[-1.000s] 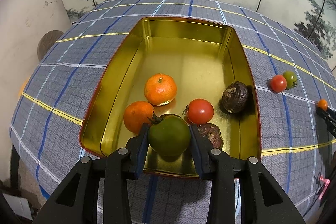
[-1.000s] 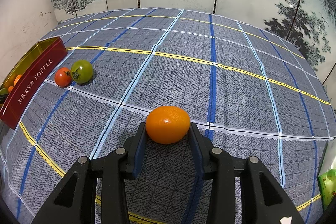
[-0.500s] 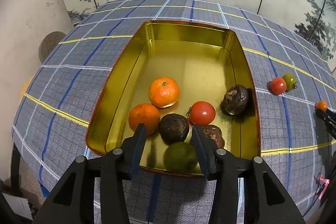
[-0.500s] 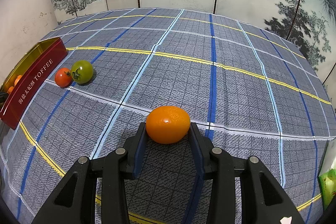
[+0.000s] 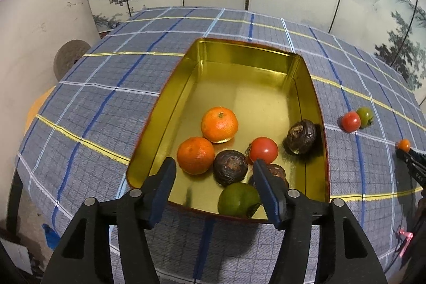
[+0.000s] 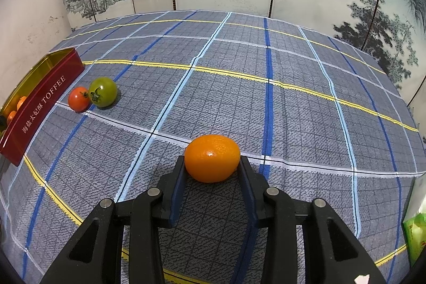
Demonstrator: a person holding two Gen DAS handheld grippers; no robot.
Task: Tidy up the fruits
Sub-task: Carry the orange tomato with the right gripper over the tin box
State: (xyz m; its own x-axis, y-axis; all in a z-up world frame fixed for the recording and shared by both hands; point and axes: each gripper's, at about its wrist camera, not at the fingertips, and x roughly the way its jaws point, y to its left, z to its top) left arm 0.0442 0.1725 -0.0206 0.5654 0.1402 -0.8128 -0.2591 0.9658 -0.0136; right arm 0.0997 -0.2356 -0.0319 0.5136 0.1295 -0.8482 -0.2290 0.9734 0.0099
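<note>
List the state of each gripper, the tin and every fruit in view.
Left gripper: open, empty, above the tin.
Right gripper: shut on the orange.
Tin: lidless, holding seven fruits.
Green fruit: lying in the tin's near end.
Red tomato and green tomato: touching, on the tablecloth.

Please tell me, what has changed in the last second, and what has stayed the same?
The left tongs opened and let go of the green tomato, which dropped into the gold tin by its near wall. The tongs then drew back, jaws wide apart. The right tongs stayed shut on the orange, unmoved, and the red tomato and green one on the cloth stayed put.
</note>
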